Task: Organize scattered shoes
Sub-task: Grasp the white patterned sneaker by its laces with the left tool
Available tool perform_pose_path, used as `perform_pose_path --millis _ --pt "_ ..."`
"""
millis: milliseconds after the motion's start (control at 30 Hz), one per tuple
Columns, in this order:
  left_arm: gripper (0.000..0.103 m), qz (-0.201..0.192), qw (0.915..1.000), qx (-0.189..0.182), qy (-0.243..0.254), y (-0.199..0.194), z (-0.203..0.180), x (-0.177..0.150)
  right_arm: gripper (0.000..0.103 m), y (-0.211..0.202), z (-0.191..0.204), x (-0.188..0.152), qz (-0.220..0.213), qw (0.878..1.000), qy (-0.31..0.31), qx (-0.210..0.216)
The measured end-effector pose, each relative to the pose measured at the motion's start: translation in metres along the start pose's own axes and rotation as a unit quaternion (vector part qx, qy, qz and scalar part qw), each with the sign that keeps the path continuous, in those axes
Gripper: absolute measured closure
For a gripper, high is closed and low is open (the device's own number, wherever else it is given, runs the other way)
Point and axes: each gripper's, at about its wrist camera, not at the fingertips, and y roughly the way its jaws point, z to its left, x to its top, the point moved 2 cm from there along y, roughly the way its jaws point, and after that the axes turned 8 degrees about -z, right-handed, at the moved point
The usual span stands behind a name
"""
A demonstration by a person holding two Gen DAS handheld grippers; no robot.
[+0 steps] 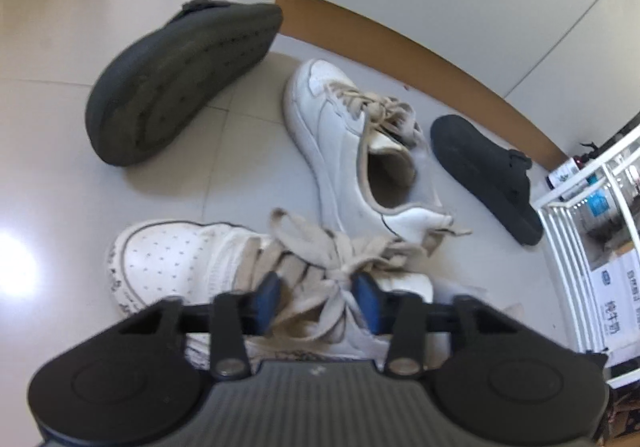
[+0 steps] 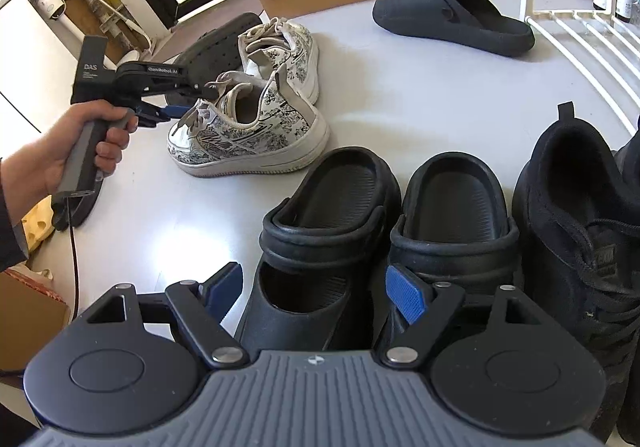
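Left claw (image 1: 316, 297) pinching sneaker (image 1: 192, 263) laces, toe pointing left

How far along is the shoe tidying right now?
Done: the black clog pair stands lined up beside a black sneaker. In hand: the left gripper pinches the near white sneaker's laces. Left: the second white sneaker and two scattered dark clogs.

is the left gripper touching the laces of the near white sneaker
Touching. In the left wrist view the left gripper has its blue pads pinched on the beige laces of the near white sneaker.
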Motion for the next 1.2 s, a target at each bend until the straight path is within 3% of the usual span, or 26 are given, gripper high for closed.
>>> perform_pose_path --millis 33,300,667,833,1200 --pt "0.09 -0.002 1.0 -0.007 0.002 -0.002 -0.001 0.0 0.02 0.0 -0.001 0.0 -0.001 1.0 0.002 0.0" --pt "0.09 -0.027 0.9981 -0.048 0.026 -0.015 -0.019 0.003 0.02 0.003 0.0 -0.002 0.007 1.0 -0.002 0.0" --pt "0.091 -0.021 0.9937 -0.109 -0.02 -0.02 -0.016 -0.003 0.02 0.006 0.005 -0.001 0.006 1.0 -0.009 0.006" --pt "0.092 -0.037 0.9932 -0.103 -0.041 -0.03 -0.005 -0.007 0.02 0.006 0.008 -0.001 0.005 1.0 -0.012 0.01" --pt "0.092 -0.04 0.9921 -0.114 -0.034 -0.048 -0.013 -0.016 0.02 0.008 0.013 0.001 0.006 1.0 -0.02 0.016"
